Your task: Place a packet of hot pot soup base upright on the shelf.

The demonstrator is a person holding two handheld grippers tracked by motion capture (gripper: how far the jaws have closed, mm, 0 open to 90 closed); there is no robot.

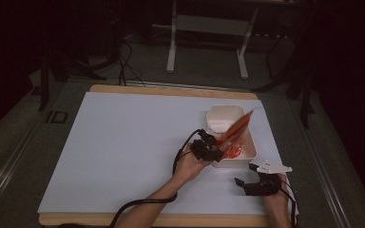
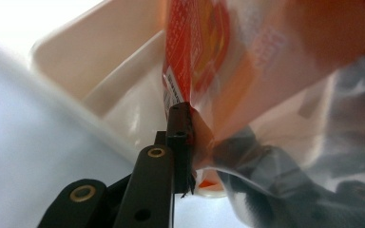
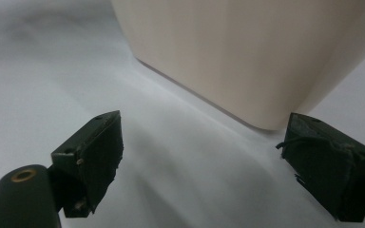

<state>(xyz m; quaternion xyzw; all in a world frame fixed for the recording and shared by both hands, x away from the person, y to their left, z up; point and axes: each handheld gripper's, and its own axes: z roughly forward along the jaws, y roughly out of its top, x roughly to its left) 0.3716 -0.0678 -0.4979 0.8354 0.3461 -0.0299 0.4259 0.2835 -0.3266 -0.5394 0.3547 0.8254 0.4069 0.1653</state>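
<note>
One white tub (image 1: 248, 151) is sitting on the bench (image 1: 123, 142), and two claws are working near it. The left claw (image 1: 214, 142) is clamping the edge of one orange packet (image 1: 235, 126), its jaws pressed together on the plastic, as the left gripper view shows (image 2: 185, 137). The packet (image 2: 266, 71) is slanting up and away from that claw, hanging over the tub (image 2: 100, 61), which is lying just beyond the claw's tips. Something orange and white is lying in the tub's near end, just beside the left claw; I cannot tell what it is or how many pieces there are.

The right claw (image 1: 252, 183) is resting low on the bench, on the near side of the tub, with its jaws spread wide and holding nothing. In the right gripper view (image 3: 199, 156) the tub's outer wall (image 3: 247, 52) is standing straight ahead of the claw, apart from both jaws, with bare white bench (image 3: 43, 61) between them.

Beyond the bench, one white frame on legs (image 1: 209, 28) is standing on the floor, with dark cables trailing near it.
</note>
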